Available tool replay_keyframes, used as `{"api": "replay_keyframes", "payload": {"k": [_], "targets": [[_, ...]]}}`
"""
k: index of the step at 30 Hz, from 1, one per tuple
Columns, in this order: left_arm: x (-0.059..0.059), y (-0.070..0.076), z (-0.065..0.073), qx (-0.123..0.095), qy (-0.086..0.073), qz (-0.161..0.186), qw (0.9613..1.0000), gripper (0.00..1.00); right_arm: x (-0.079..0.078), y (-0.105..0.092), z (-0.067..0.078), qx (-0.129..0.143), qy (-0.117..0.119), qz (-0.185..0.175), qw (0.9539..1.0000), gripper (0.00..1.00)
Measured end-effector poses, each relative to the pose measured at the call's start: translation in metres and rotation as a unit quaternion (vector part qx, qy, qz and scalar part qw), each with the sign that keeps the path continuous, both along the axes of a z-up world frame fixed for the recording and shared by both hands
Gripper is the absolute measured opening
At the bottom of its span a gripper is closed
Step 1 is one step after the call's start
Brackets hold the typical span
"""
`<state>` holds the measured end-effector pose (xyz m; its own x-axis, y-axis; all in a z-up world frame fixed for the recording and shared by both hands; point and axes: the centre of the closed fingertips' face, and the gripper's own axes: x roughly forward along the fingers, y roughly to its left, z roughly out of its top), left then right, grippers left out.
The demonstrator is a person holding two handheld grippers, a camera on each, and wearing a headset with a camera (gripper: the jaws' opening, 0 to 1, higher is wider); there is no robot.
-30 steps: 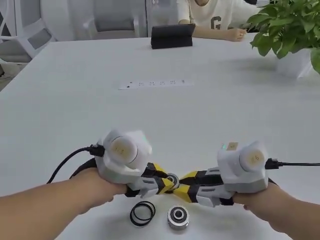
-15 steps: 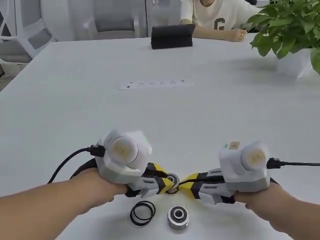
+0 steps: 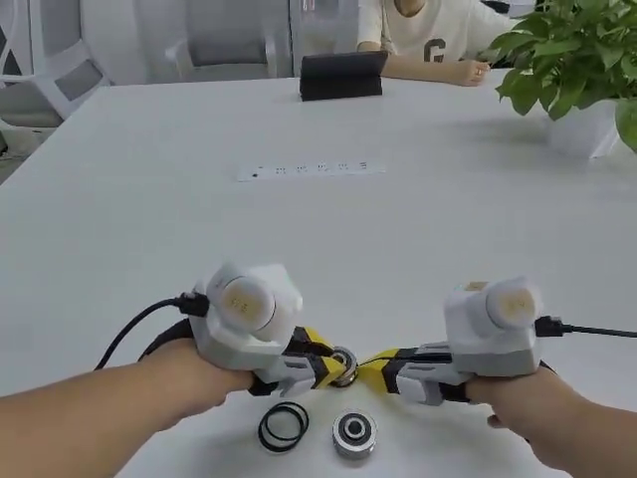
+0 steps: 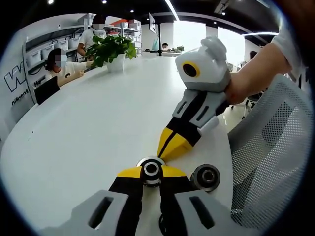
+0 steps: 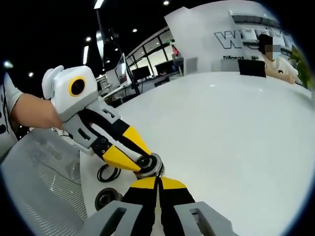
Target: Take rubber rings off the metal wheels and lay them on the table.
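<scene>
wheel [image 3: 344,362] is clamped in my left gripper [image 4: 150,173], lifted, i think, so its rim stays free. my right gripper [image 5: 157,183], at the wheel's 3 o'clock, is pressed closed; whether it pinches a ring i cannot tell. loose rings [image 3: 283,426] lie at 7 o'clock on the table [image 3: 199,219], with a second wheel [image 3: 354,430] at 6, crowding the spot below.

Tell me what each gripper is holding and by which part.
The left gripper clamps a metal wheel by its rim, between the jaw tips. The right gripper is shut at that wheel's edge; whether it pinches anything cannot be told.
</scene>
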<state>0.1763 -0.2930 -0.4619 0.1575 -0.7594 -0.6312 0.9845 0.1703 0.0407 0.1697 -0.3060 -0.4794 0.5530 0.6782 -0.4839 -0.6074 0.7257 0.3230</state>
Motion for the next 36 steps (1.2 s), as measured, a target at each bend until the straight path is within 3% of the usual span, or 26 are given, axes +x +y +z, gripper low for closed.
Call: {"api": "replay_keyframes", "payload": {"k": [4,8,12,23,25,36], "targets": [[0.000,0.000,0.000,0.000,0.000,0.000,1.0000,0.07,0.001,-0.001,0.001,0.011,0.006,-0.009,0.9999,0.00],[0.000,0.000,0.000,0.001,0.000,0.001,1.0000,0.07,0.003,-0.004,0.008,0.042,0.014,-0.029,0.9986,0.00],[-0.001,-0.001,0.000,0.002,0.001,0.001,1.0000,0.07,0.004,-0.004,0.007,0.039,0.012,-0.030,0.9987,0.00],[-0.001,-0.001,0.000,0.002,-0.001,0.007,1.0000,0.07,0.006,0.000,0.014,0.067,0.013,-0.040,0.9969,0.00],[-0.001,-0.001,0.000,0.003,-0.001,0.009,1.0000,0.07,0.007,0.001,0.014,0.055,0.008,-0.040,0.9977,0.00],[-0.001,-0.001,-0.001,0.008,-0.001,0.012,0.9999,0.07,0.005,0.002,0.017,0.059,0.010,-0.042,0.9973,0.00]]}}
